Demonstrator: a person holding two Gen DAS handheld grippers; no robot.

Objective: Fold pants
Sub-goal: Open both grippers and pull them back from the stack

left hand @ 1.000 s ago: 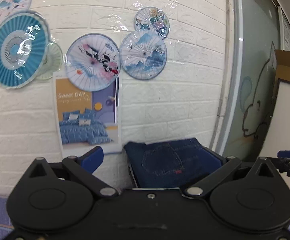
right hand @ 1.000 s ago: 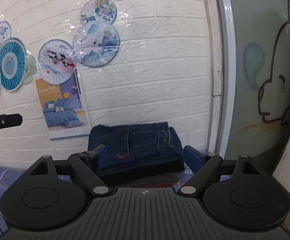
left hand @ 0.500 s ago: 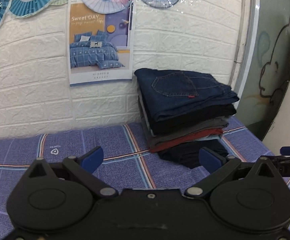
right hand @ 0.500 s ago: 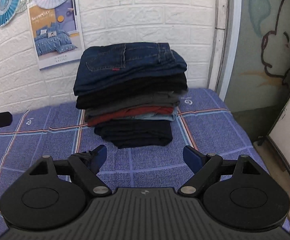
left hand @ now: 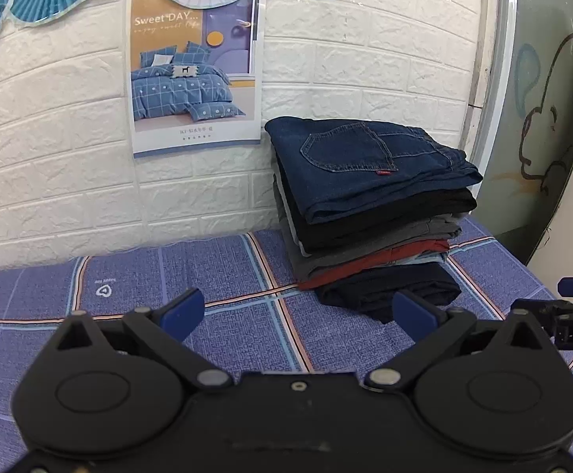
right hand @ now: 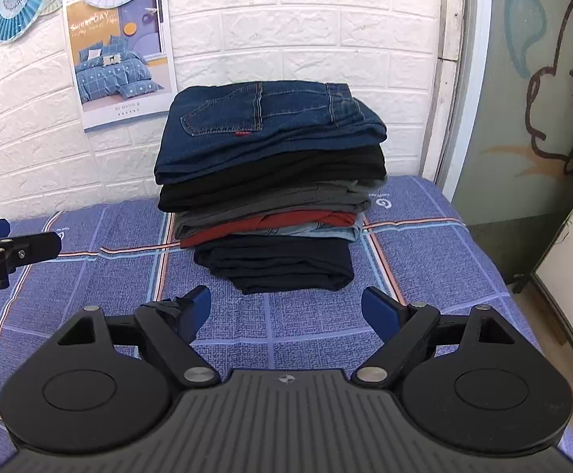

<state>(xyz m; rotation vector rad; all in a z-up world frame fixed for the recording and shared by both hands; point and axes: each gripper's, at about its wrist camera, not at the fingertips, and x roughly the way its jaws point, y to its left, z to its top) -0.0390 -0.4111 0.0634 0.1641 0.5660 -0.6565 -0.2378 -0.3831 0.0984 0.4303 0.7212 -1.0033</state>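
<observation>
Left black two-finger gripper [left hand: 296, 313]: blue-padded jaws spread wide, nothing held, aimed level and forward. Right black two-finger gripper [right hand: 286, 309]: jaws likewise spread, nothing held, alongside it.

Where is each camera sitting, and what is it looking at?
Left wrist view: sits on the left gripper, looking forward over the purple checked bedspread at the stack of folded pants by the white brick wall; its own open blue-tipped fingers show, plus the right gripper at the right edge.
Right wrist view: sits on the right gripper, facing the same stack more squarely; its open fingers show, with the left gripper at the left edge.
Shared: stack, bedspread, wall, bedding poster.
</observation>
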